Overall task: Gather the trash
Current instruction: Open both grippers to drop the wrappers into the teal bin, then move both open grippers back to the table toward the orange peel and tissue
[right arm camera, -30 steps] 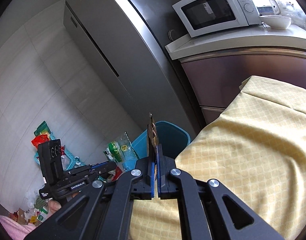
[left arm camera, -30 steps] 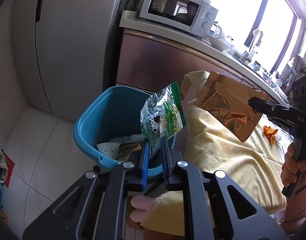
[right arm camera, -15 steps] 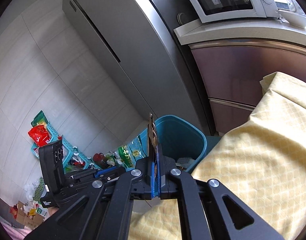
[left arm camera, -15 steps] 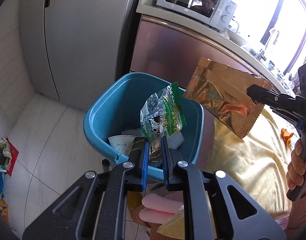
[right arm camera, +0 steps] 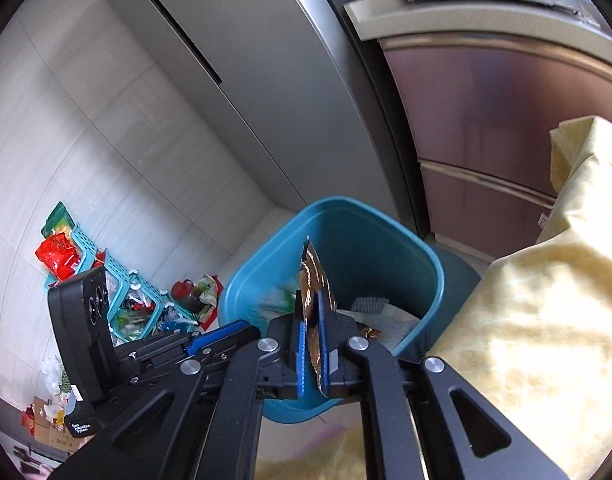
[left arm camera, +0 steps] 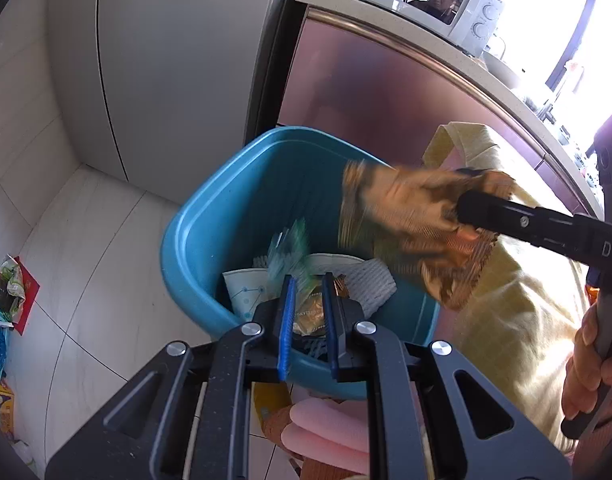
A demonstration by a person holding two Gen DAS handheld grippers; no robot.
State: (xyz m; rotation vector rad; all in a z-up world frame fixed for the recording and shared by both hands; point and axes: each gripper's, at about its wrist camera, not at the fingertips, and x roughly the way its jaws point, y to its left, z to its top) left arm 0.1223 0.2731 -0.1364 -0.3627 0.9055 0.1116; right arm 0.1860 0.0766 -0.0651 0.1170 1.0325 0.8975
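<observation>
Now, left view: left hand-held gripper (left arm camera: 308,300) narrowly apart and empty; green wrapper (left arm camera: 289,248), clamped a moment ago, blurs just beyond its tips, inside the blue bin (left arm camera: 193,240).
Right view: right hand-held gripper (right arm camera: 310,336) opening; gold wrapper (right arm camera: 312,280) stands loose between the pads, over the bin.
Meaning: both pieces seem about to land inside.

The pale tiled floor (right arm camera: 105,152) carries a blue bin (left arm camera: 193,240), which stands just in front of the fridge (left arm camera: 177,60) and beside a table draped in a yellow cloth (right arm camera: 546,300). Farther off along the floor lie turquoise baskets (right arm camera: 85,252), red packets (right arm camera: 57,256) and other loose litter.
</observation>
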